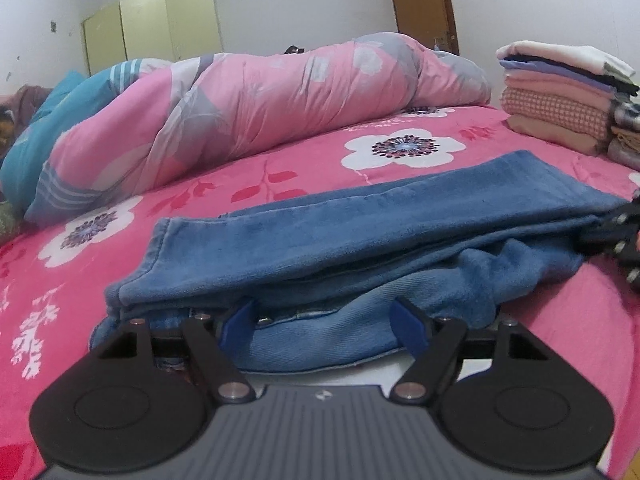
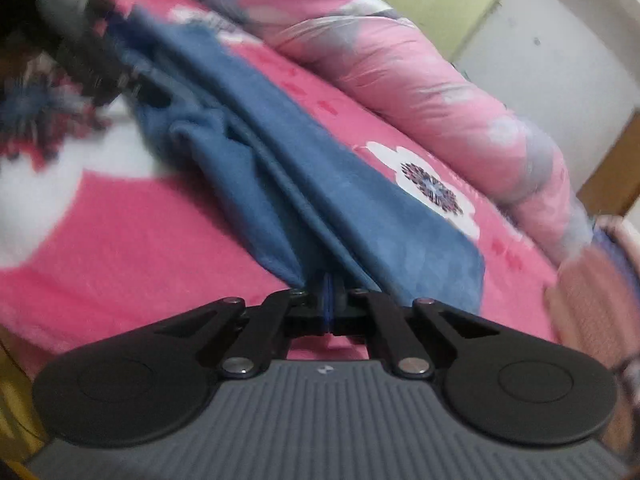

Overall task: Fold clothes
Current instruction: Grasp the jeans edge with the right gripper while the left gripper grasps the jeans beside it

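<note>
A pair of blue jeans [image 1: 360,232] lies folded lengthwise on the pink flowered bed sheet [image 1: 120,264]. My left gripper [image 1: 324,320] is open, its blue-padded fingers [image 1: 236,326] spread on either side of the waistband end. My right gripper [image 2: 328,300] is shut on the jeans [image 2: 320,184] at the other end, with denim pinched between the fingers. The right gripper also shows at the right edge of the left wrist view [image 1: 624,236]. The right wrist view is blurred.
A rolled pink and grey quilt [image 1: 260,112] lies across the back of the bed. A stack of folded clothes [image 1: 568,96] stands at the back right. A blue pillow [image 1: 36,136] is at the left. A wardrobe [image 1: 152,28] and a door [image 1: 424,4] are behind.
</note>
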Demonstrator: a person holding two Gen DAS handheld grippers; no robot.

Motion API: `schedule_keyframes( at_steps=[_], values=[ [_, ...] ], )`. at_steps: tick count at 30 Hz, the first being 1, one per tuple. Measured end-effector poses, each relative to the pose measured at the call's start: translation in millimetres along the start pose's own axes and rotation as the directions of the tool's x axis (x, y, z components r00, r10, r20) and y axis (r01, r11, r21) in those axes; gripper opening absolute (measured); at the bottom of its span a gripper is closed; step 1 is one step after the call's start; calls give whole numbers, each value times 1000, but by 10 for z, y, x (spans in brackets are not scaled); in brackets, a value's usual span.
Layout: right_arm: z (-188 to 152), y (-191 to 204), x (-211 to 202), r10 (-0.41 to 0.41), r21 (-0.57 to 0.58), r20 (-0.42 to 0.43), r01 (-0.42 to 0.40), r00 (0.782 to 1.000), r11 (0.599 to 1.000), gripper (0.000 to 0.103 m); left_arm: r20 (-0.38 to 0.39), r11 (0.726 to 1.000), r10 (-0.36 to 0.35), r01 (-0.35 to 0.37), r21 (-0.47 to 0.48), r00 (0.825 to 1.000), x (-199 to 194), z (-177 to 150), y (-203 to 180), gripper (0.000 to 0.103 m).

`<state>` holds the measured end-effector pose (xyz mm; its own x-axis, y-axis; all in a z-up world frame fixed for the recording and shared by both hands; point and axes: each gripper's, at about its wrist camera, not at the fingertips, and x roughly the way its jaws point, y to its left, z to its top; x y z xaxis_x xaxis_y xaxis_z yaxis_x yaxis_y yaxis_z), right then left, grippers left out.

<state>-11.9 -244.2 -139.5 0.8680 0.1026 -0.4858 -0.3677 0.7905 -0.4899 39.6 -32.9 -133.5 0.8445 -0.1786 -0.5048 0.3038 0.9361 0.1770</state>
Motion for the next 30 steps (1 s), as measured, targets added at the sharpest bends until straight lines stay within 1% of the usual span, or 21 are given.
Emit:
schedule_keyframes(
  at_steps=[2, 4, 6, 9, 10, 11, 12, 14, 17, 18, 19, 20, 21, 22, 23, 24, 25, 26, 28, 29, 30],
  values=[
    [59, -32, -181, 47, 22, 51, -48, 998, 999, 0, 4, 1000, -3, 3, 1, 1000, -2, -6, 3, 76],
    [150, -19, -375, 107, 27, 124, -111, 986, 993, 0, 2, 1000, -5, 5, 0, 1000, -2, 0, 8, 76],
    [299, 22, -383, 145, 41, 167, -154, 975, 987, 0, -1, 1000, -6, 6, -2, 1000, -1, 8, 13, 76],
    [523, 78, -284, 202, 94, 237, -229, 950, 969, 0, -5, 1000, -6, 6, 2, 1000, -9, 22, 13, 76],
    [599, 104, -217, 221, 93, 243, -250, 945, 964, 0, -1, 1000, -8, 8, 2, 1000, -24, 24, 19, 76],
    [609, 150, -152, 241, 70, 228, -262, 943, 962, 0, 2, 1000, -10, 10, 1, 1000, -38, 26, 24, 76],
    [572, 195, -56, 255, 37, 185, -266, 949, 963, 0, 6, 1000, -12, 12, 0, 1000, -53, 28, 30, 75],
    [434, 266, 159, 237, 7, 36, -238, 971, 971, 0, 21, 1000, -20, 20, 4, 1000, -102, 29, 38, 74],
    [326, 58, 11, 260, 165, 70, -268, 963, 949, 1, 91, 995, -76, 69, 79, 993, -272, 31, -26, 74],
    [301, -18, -49, 257, 221, 87, -270, 963, 937, 2, 112, 989, -100, 86, 123, 989, -320, 43, -80, 74],
    [248, -110, -77, 266, 296, 99, -283, 959, 912, 6, 129, 979, -127, 104, 173, 984, -352, 59, -152, 74],
    [195, -202, -105, 274, 370, 111, -296, 955, 881, 10, 136, 968, -150, 118, 220, 979, -356, 77, -233, 73],
    [141, -295, -132, 282, 442, 124, -307, 951, 843, 13, 138, 956, -170, 130, 263, 976, -345, 96, -318, 67],
    [63, -409, -118, 307, 537, 139, -332, 942, 776, 18, 133, 944, -189, 142, 299, 973, -322, 110, -399, 62],
    [-22, -507, -91, 330, 619, 156, -353, 931, 702, 23, 119, 932, -206, 158, 325, 971, -282, 123, -473, 54],
    [-100, -595, -57, 345, 687, 174, -365, 922, 628, 25, 100, 921, -221, 173, 348, 970, -234, 134, -537, 49],
    [-177, -654, -29, 362, 747, 195, -377, 912, 548, 27, 86, 912, -228, 181, 368, 970, -186, 139, -589, 47],
    [-271, -725, 21, 385, 801, 229, -398, 894, 447, 31, 77, 903, -233, 186, 388, 969, -151, 139, -628, 44],
    [-420, -776, 113, 418, 860, 284, -422, 863, 287, 33, 63, 883, -243, 194, 427, 968, -98, 138, -696, 42],
    [-473, -782, 159, 432, 873, 300, -427, 850, 236, 35, 56, 871, -246, 195, 451, 968, -84, 135, -730, 43],
    [-506, -777, 196, 440, 881, 302, -424, 846, 211, 37, 51, 857, -248, 195, 477, 967, -78, 130, -763, 43]
  ],
)
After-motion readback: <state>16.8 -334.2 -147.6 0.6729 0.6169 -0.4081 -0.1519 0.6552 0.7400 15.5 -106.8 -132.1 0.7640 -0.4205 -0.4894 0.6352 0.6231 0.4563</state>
